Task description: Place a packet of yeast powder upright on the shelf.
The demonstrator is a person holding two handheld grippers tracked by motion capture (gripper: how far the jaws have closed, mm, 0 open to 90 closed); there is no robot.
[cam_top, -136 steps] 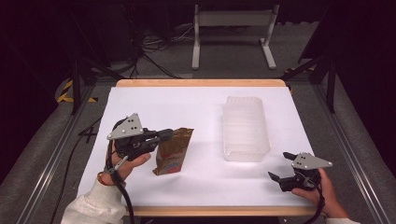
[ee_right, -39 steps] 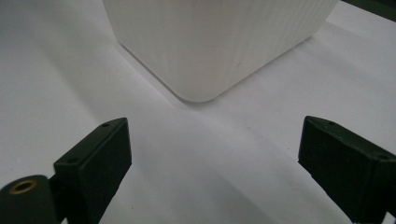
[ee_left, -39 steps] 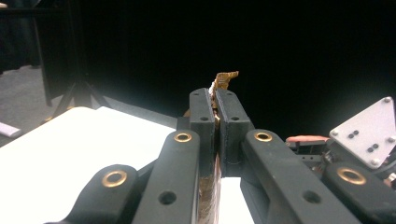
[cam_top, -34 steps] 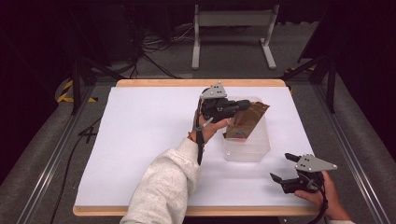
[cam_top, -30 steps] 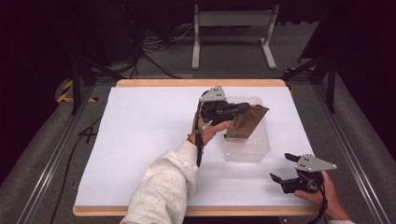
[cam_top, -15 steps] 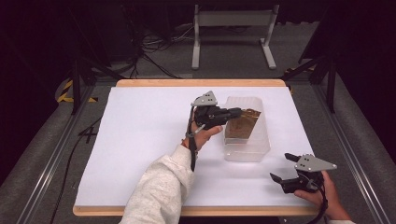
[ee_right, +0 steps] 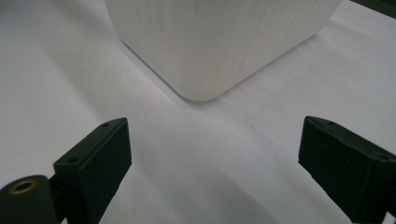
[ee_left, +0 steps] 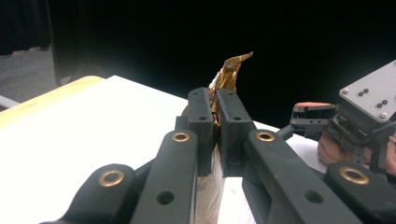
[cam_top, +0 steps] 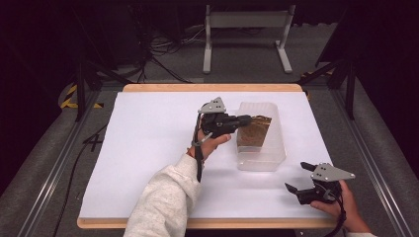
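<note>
— So, what has the left gripper (cam_top: 245, 120) got hold of?

— A crumpled brown and gold packet (cam_top: 254, 131). In the left gripper view the two black jaws are pressed nearly together on it, with the foil (ee_left: 224, 84) squeezed in the thin gap and a twisted golden tip sticking up above them.

— And where is that packet?

— Inside the clear plastic container (cam_top: 262, 159), toward its far end. The container stands on the white tabletop (cam_top: 148, 143), right of the middle, its long side running from the far edge toward the near edge. The packet leans in there with its upper edge at the rim; I cannot tell whether its bottom touches the container's floor.

— The arm?

— A pale sleeve (cam_top: 163, 202) comes in from the near edge and reaches across to the container's left side, hand (cam_top: 210, 144) under the gripper.

— What about the right gripper (cam_top: 299, 177)?

— It sits by the near right corner of the tabletop, held in the person's right hand (cam_top: 341, 202), well apart from the packet. Its jaws are spread wide and grip nothing. In the right gripper view they stand far apart at the bottom corners, with bare white tabletop between them and a rounded corner of the ribbed container (ee_right: 219, 42) just ahead.

— Touching it?

— No, there's a gap.
</note>
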